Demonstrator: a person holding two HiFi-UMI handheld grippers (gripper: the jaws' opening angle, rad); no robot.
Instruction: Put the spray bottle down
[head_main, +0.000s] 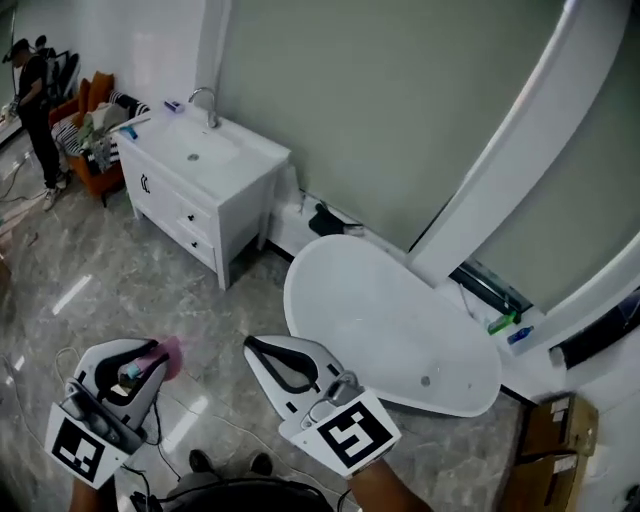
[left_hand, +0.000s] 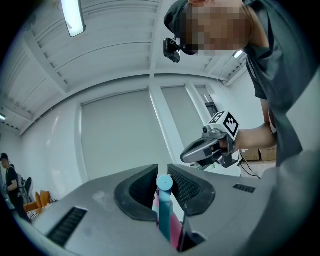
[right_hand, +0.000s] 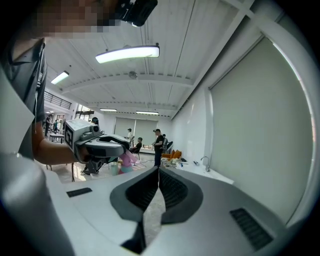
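Left gripper view: the left gripper (left_hand: 162, 174) is clamped on the pink spray bottle (left_hand: 164, 207), held aloft; the right gripper (right_hand: 158, 173) is closed on nothing. Lower the bottle upright onto firm support before releasing.

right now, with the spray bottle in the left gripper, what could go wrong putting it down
1. The spray bottle lies lengthwise between the left gripper's jaws, nozzle at the tips, so it may land tilted and topple.
2. Only glossy floor lies beneath it, so opening the jaws at this height would likely drop it.
3. The bathtub's curved rim nearby looks a poor perch, and the bottle could slide off.
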